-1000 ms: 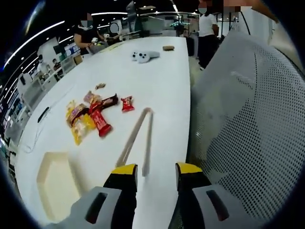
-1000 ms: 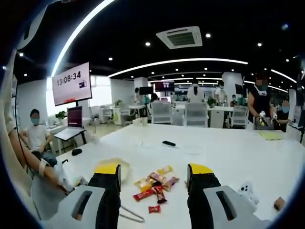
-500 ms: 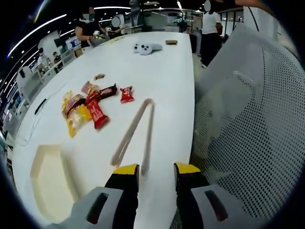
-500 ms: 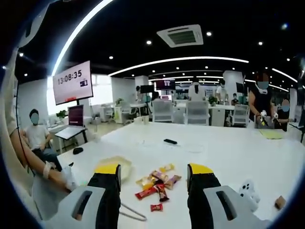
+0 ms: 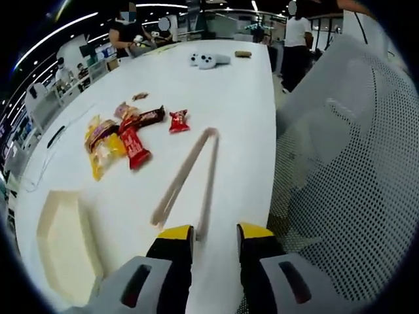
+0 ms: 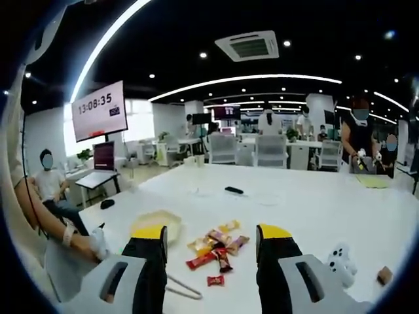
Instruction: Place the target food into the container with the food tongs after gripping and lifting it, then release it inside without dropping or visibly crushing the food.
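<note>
White tabletop (image 5: 236, 98) stretches away under both grippers. In the left gripper view the left gripper (image 5: 211, 237) hangs low over the near edge, its yellow-tipped fingers (image 5: 175, 234) parted a little and holding nothing. Just ahead of them lie the food tongs (image 5: 190, 175) — pale beige, flat on the tabletop, their two arms splayed toward the gripper and joined at the far end. One arm's tip sits right between the fingers, though whether it touches them I cannot tell.

Beyond the tongs, to their left in this view, is a loose cluster of wrapped snacks (image 5: 121, 137): yellow packets, a red bar, a dark bar, and a small red packet (image 5: 178, 120) a bit apart from the rest. Nearer, at the left, a cream container (image 5: 62, 242) rests open on the tabletop. A white game controller (image 5: 208, 60) lies far down the tabletop, and a white mesh chair back (image 5: 347, 170) rises at the right.

In the right gripper view the right gripper (image 6: 211, 237) is held higher, fingers (image 6: 148, 234) open and bare — the snacks (image 6: 213, 247), the container (image 6: 157, 221) and the controller (image 6: 340, 256) lie below it.
</note>
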### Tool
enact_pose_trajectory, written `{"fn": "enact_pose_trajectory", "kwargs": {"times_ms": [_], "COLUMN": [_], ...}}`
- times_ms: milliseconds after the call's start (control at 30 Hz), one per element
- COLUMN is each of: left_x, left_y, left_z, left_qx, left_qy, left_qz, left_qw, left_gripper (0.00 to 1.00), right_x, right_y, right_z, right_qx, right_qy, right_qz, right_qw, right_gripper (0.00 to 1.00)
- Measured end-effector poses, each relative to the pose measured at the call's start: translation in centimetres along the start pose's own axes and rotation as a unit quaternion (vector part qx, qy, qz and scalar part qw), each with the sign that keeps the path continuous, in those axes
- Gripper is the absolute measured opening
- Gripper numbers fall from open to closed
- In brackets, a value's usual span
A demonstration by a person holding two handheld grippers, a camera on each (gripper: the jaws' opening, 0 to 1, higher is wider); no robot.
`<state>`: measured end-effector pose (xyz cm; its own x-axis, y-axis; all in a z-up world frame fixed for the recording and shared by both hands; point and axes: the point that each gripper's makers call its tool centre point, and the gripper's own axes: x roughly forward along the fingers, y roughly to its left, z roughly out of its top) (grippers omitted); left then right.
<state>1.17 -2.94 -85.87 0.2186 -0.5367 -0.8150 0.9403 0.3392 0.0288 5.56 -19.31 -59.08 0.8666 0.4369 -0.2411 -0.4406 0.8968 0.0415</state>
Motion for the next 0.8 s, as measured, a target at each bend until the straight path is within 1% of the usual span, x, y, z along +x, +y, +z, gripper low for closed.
{"fn": "enact_pose_trajectory", "kwargs": {"times_ms": [100,200,267,400,633,800], "left_x": [0.19,0.18,0.15,0.46,0.7,0.72], "left_y": [0.44,0.53,0.71,0.79,0.69,0.92], "left_z": [-0.3,-0.22,-0.16,0.12,0.41,0.46], "left_qx": [0.005,-0.002,0.0,-0.002,-0.004,-0.003], "left_qy": [0.003,0.0,0.0,-0.007,-0.012,-0.015], "left_qz": [0.014,0.015,0.018,0.018,0.02,0.021], "left_qw": [0.9999,0.9999,0.9998,0.9998,0.9997,0.9997], "left_gripper": [0.23,0.23,0.23,0.16,0.14,0.1], "right_x": [0.08,0.16,0.24,0.28,0.04,0.05], "right_y": [0.14,0.25,0.34,0.53,0.45,0.41], "right_z": [-0.13,0.01,0.06,-0.02,-0.19,-0.34], "right_qx": [-0.003,-0.001,-0.001,-0.001,0.0,0.0], "right_qy": [0.005,0.003,0.003,0.005,0.008,0.01], "right_qz": [0.003,0.005,0.006,0.008,0.005,0.004], "right_qw": [1.0,1.0,1.0,1.0,1.0,0.9999], "right_gripper": [0.52,0.52,0.53,0.54,0.54,0.54]}}
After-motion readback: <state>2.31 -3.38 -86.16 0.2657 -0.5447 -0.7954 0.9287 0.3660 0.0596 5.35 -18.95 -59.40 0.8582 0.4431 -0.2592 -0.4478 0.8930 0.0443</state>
